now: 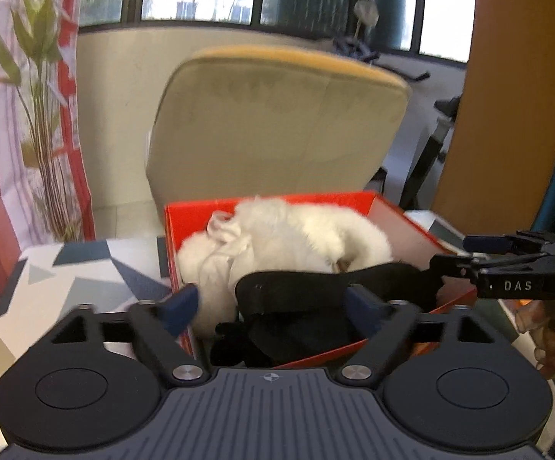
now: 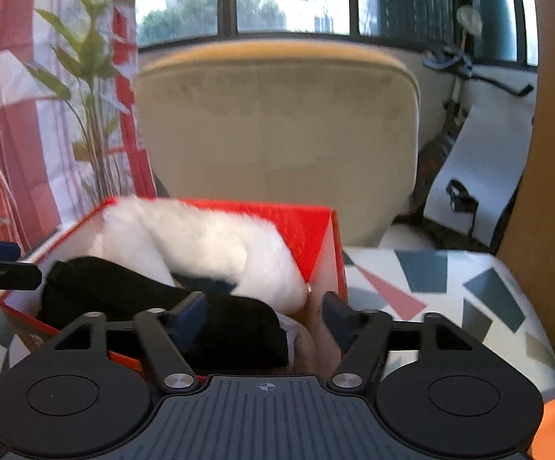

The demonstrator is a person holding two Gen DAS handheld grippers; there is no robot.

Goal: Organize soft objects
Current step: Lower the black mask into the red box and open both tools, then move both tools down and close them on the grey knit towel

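Beige chair (image 1: 277,122) rises at twelve o'clock behind the patterned surface (image 1: 85,268), a plant (image 1: 40,96) at ten. Red box (image 1: 197,211) holds a white fluffy item (image 1: 296,230) and, at its six o'clock, a black garment (image 1: 296,295). Left tongs (image 1: 273,306) and right tongs (image 2: 264,316) are both spread around that garment.

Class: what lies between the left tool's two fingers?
In the left wrist view, black fabric and white fluffy fabric inside the red box lie between the open left tool fingers.

Beige chair back (image 2: 277,122) beyond the patterned tabletop (image 2: 449,287), potted plant (image 2: 89,88) beside a red-striped curtain (image 2: 1,76).
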